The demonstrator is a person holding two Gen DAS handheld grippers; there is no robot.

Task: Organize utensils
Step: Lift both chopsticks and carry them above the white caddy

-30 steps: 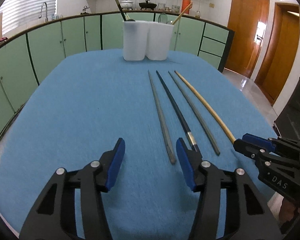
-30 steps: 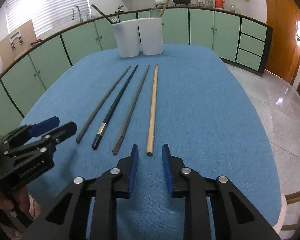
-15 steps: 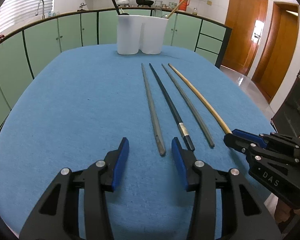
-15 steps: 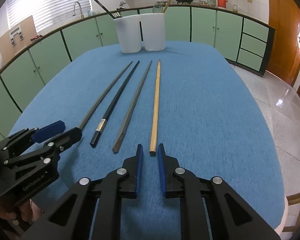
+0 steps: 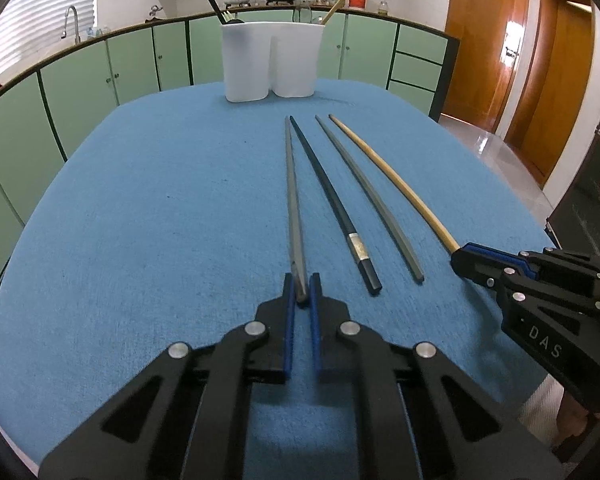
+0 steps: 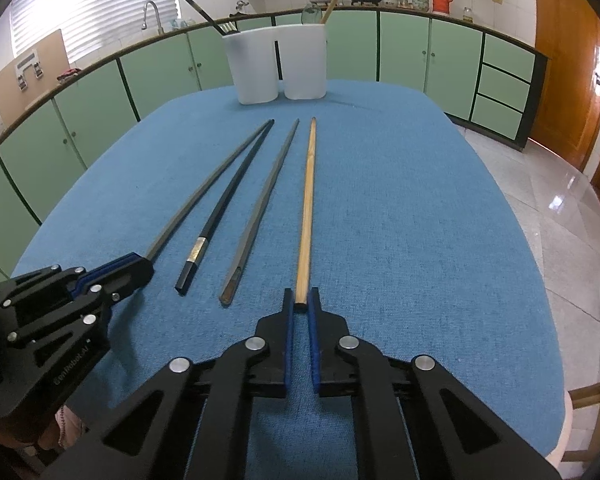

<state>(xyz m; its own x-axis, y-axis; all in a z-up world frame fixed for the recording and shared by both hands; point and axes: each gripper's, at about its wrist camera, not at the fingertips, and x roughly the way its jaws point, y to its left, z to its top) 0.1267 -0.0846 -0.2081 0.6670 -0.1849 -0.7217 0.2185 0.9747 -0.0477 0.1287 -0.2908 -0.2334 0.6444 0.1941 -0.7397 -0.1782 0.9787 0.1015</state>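
**Both grippers pinch a chopstick end**

Four long chopsticks lie side by side on the blue tablecloth (image 5: 148, 208), pointing away from the jaws toward the white two-part holder (image 5: 273, 62); from the left they are a grey chopstick (image 5: 292, 204), a black chopstick (image 5: 332, 200) with a silver band near its thick end, a second grey chopstick (image 5: 370, 200) and a wooden chopstick (image 6: 306, 208); the holder already has a dark-handled utensil and a wooden stick leaning in it. White letters "DAS" show on the side of the right gripper (image 6: 300, 300); the other gripper's side bears faint writing too small to read surely. The left gripper (image 5: 301, 290) had its jaws wide apart a second ago; they have just been closing and now squeeze the near end of the leftmost grey chopstick; the right gripper's jaws, already narrow then, have closed onto the near end of the wooden chopstick; both sticks rest on the cloth.
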